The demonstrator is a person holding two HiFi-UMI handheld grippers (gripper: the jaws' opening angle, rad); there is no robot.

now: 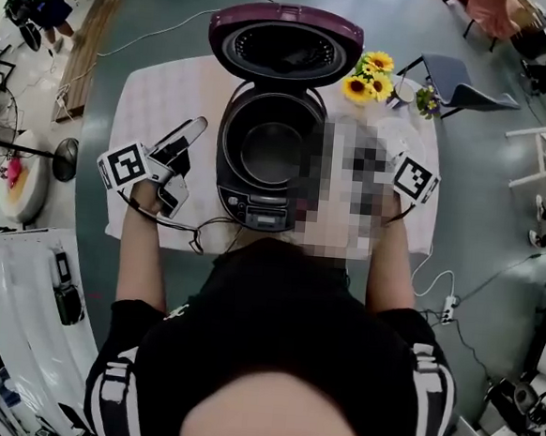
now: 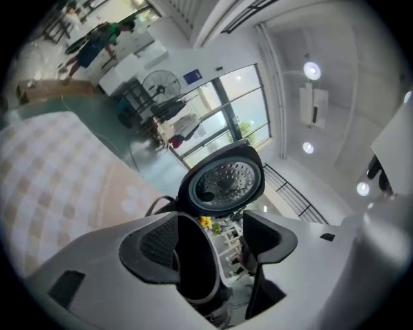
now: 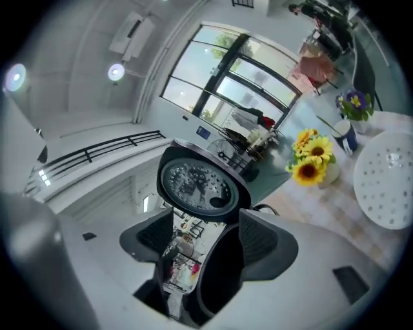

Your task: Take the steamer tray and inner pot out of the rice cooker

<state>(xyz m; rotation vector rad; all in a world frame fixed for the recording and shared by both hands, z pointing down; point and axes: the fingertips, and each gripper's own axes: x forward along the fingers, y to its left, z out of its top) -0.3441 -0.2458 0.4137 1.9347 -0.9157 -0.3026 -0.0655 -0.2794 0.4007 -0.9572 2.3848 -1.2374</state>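
While the dark round inner pot (image 1: pixel 271 151) sits in the open maroon-lidded rice cooker (image 1: pixel 255 206), both claws gape empty: left gripper (image 2: pixel 216 238) at nine o'clock, right gripper (image 3: pixel 206 242) at three, white perforated steamer tray (image 3: pixel 386 187) at two o'clock.

Rice cooker (image 1: pixel 227 152), right flank obscured.

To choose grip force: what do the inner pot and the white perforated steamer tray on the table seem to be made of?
Inner pot: probably metal with a dark matte coating; it looks evenly dark grey with a soft sheen.
White perforated steamer tray: likely plastic; opaque matte white, regular holes, no metallic glint.
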